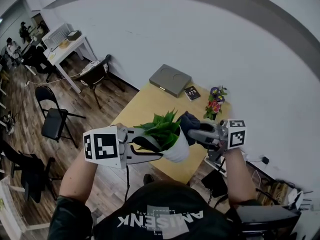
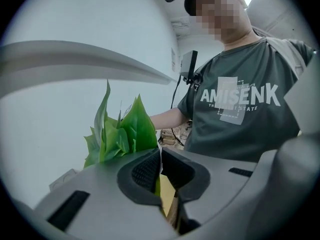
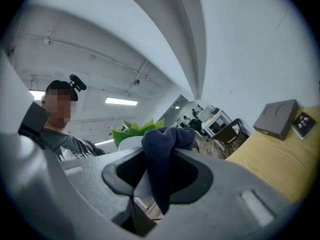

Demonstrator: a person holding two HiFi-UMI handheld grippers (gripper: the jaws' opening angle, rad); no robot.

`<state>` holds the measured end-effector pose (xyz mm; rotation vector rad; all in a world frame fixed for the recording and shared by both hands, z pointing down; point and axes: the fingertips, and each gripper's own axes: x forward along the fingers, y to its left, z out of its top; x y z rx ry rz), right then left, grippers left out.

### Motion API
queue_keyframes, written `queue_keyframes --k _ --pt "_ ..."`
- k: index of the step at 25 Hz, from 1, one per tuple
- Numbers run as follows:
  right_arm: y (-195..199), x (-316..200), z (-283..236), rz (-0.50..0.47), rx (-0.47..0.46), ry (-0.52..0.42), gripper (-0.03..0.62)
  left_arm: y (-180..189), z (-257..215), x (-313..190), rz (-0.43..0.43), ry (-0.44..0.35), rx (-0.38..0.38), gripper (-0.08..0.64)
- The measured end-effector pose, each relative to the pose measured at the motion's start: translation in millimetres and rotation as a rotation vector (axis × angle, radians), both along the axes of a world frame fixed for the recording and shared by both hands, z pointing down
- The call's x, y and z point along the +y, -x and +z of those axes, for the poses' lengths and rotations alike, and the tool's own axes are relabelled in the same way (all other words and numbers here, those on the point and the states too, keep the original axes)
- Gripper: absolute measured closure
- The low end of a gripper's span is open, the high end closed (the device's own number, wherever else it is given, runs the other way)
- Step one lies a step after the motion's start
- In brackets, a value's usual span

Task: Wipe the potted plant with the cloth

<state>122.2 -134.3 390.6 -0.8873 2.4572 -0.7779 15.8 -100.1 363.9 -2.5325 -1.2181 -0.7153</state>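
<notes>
**Pot held in the left jaws, cloth in the right, above the table**

Head view: the left gripper [image 1: 156, 149] comes in from the left and its 2 jaws are closed on the rim of the white pot [image 1: 176, 150]. The pot is lifted and tilted, above the near edge of the yellow table [image 1: 142, 104]. The green leaves [image 1: 162, 126] of the potted plant rise just above these jaws. The right gripper [image 1: 192, 132] comes in from the right and its jaws pinch a dark blue cloth [image 1: 187, 121]. The cloth is at the tips of the right jaws, next to the leaves. Whether it touches them I cannot tell. Beyond both grippers, on the table, lie a grey box [image 1: 170, 80], a small book [image 1: 191, 93] and a bunch of flowers [image 1: 215, 101].

Left gripper view: the 2 jaws are almost together, with only a thin white edge of the pot between the pads. The leaves [image 2: 122, 131] stand beyond the jaws, up and to the left. The person's grey shirt [image 2: 235, 109] is beyond the jaws to the right.

Right gripper view: the jaws are clamped on the cloth [image 3: 165, 149]. It bulges out past the tips and a fold hangs down between the jaws. Just behind the cloth, to the left of the tips, are the white pot rim [image 3: 131, 143] and some leaf tips [image 3: 137, 129].
</notes>
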Motion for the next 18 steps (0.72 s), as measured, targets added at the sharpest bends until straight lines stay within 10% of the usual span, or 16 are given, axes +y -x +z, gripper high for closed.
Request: queue_keyframes --k 18 --pt "-26.6 27.6 -15.2 0.464 0.271 0.017 0.46 -72.0 30.6 -25.0 -0.272 0.155 -0.168 0.546"
